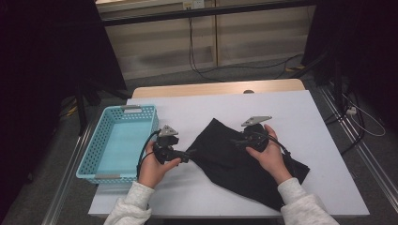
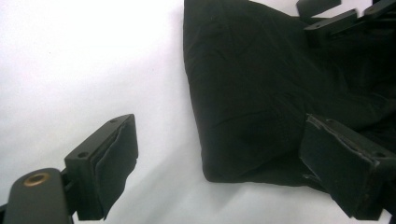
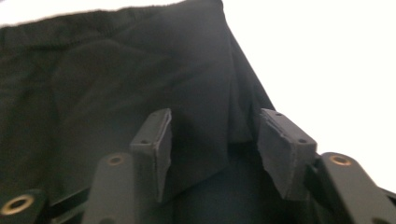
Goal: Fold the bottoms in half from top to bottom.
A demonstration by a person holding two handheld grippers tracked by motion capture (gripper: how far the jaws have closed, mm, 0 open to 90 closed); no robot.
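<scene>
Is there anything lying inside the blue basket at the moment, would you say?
No, the blue basket shows a bare floor in the high view, and the black cloth lies beside it on the table.

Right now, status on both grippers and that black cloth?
Left gripper open, jaws astride the black cloth corner. Right gripper open over a raised fold, pads not yet pressing. Blue basket sits at left, nothing in the way.

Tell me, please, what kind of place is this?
Probably a lab or recording room, not a home. A table with a plain white cover stands among dark curtains, loose cables run over the grey floor, and a person works on a black cloth beside a blue basket.
</scene>
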